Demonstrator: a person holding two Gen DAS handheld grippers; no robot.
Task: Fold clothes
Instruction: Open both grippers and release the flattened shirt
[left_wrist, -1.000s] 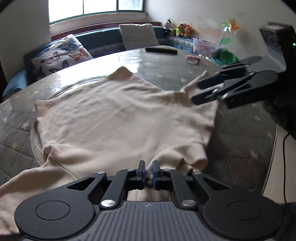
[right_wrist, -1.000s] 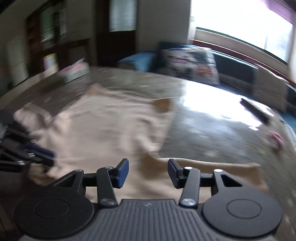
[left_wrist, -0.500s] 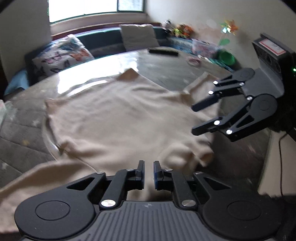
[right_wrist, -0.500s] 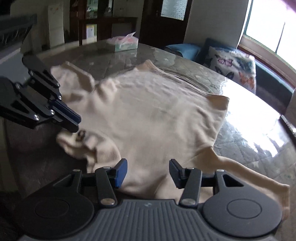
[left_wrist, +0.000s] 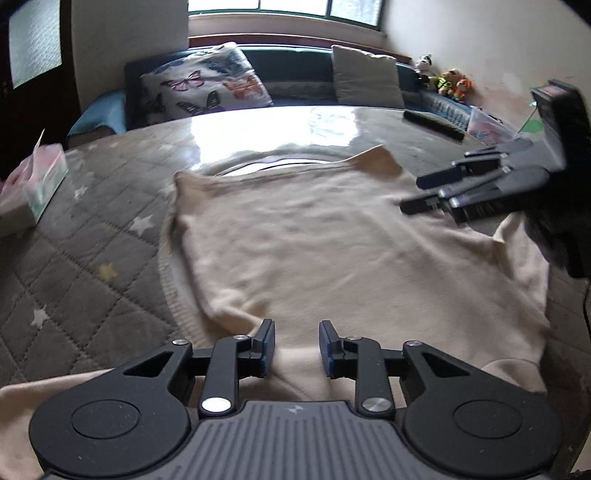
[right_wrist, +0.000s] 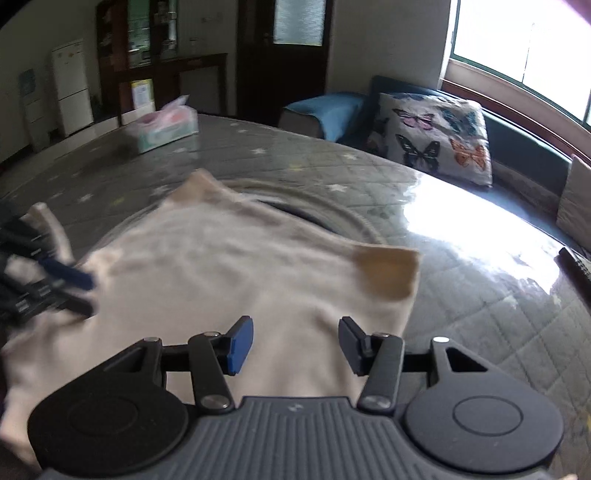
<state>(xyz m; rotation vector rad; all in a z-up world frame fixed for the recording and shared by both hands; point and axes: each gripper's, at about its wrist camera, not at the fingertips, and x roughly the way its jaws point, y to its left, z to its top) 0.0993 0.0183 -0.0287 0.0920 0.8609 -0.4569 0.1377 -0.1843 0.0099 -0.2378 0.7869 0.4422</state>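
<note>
Sweater, cream colored, is spread out on the big quilted table, one corner flipped up toward the butterfly pillow. Left gripper has just been opening, jaws apart with nothing pinched, right over the sweater's near edge. Right gripper is also released, hovering over the sweater. Tissue box sits well away from the sweater.

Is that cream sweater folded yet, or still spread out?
Mostly spread: the cream sweater lies flat across the table, one far corner flipped over.
</note>
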